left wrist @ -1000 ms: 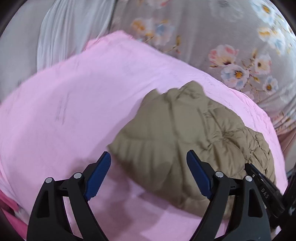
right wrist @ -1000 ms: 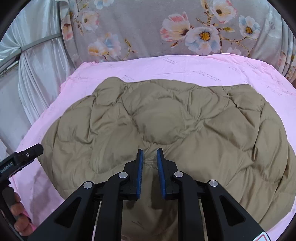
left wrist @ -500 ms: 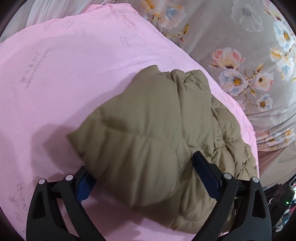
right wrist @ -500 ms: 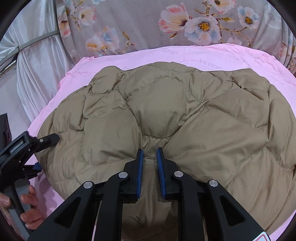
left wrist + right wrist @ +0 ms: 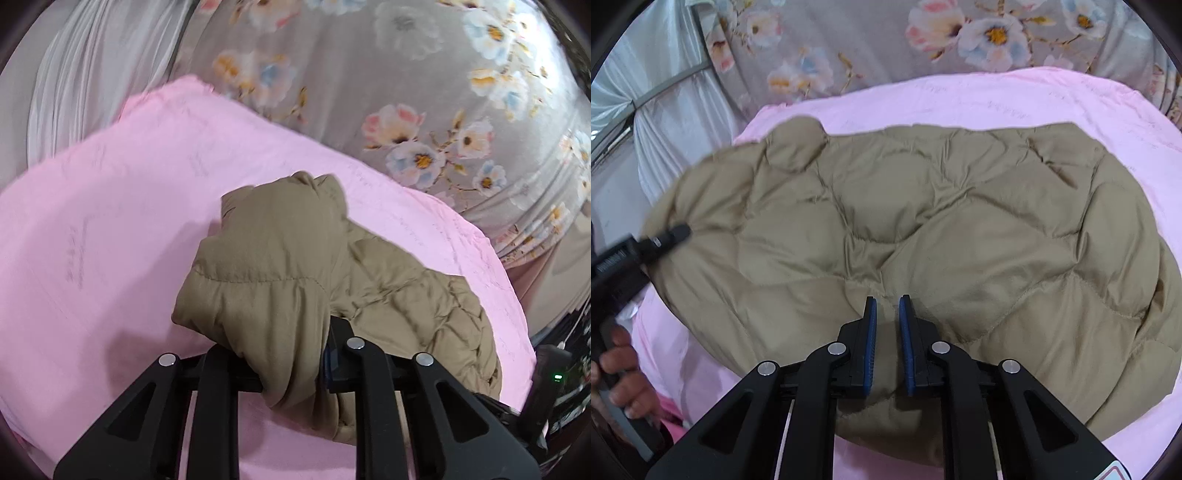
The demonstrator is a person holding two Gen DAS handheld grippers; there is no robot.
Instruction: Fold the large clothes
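Note:
A khaki quilted jacket (image 5: pixel 942 221) lies spread on a pink sheet (image 5: pixel 997 96). My right gripper (image 5: pixel 886 321) is at its near hem with a fold of the fabric pinched between the blue pads, and its jaws are still closing. My left gripper (image 5: pixel 291 354) is also closing, on a bunched corner of the jacket (image 5: pixel 277 251). That corner bulges up over the fingers and hides their tips. In the right wrist view the left gripper (image 5: pixel 676 234) is at the jacket's left edge, held by a hand (image 5: pixel 620 373).
A grey floral curtain (image 5: pixel 406 74) hangs behind the bed, with a white drape (image 5: pixel 665 110) to its left. Bare pink sheet (image 5: pixel 92 221) stretches left of the jacket. A dark device with a green light (image 5: pixel 550 380) sits at the right edge.
The left gripper went from wide open around the jacket's corner to shut on it and has lifted it. The right gripper's gap narrowed a little. The jacket's left edge has risen.

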